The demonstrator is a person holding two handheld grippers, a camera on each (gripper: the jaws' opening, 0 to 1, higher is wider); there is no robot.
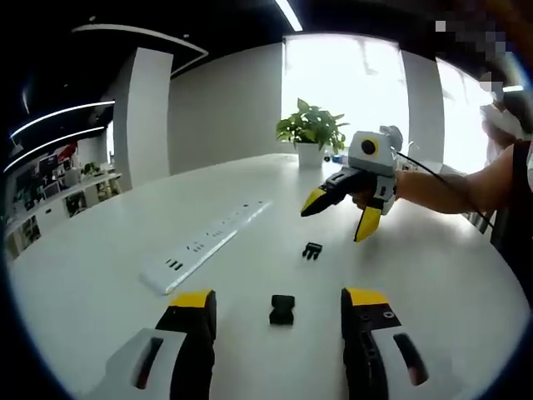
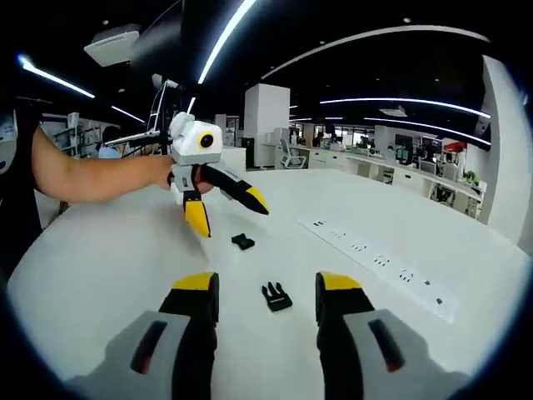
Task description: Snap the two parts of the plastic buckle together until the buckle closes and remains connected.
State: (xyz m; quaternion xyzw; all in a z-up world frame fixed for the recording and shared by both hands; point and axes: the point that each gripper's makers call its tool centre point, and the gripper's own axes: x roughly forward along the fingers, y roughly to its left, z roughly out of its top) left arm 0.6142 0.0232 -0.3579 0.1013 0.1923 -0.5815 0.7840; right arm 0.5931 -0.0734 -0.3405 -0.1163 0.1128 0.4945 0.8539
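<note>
So both buckle halves are lying loose on the white counter (image 1: 100, 283), out in its open middle and well away from any edge. The socket half (image 1: 282, 309) sits right between the jaws of the left tongs (image 1: 278, 305), and the pronged half (image 2: 276, 296) sits between the jaws of the right tongs (image 2: 267, 292). The two pieces are near each other but apart, not touching. Both tongs hang over the counter with their jaws spread wide, nothing held in either.

Stuff I'd worry about from here: these pieces are small and light on a slick top, so if one jaw touches first, the piece probably skates sideways or spins instead of getting pinched. A crooked grab is the other trap; if the prongs aren't square to the socket mouth, they'll likely jam or only click on one side, and it pops apart again.

Also, a white power strip (image 2: 379, 261) runs along the counter off to the side, and there's a potted plant (image 1: 311, 133) near the far edge. Neither looks in the way.
</note>
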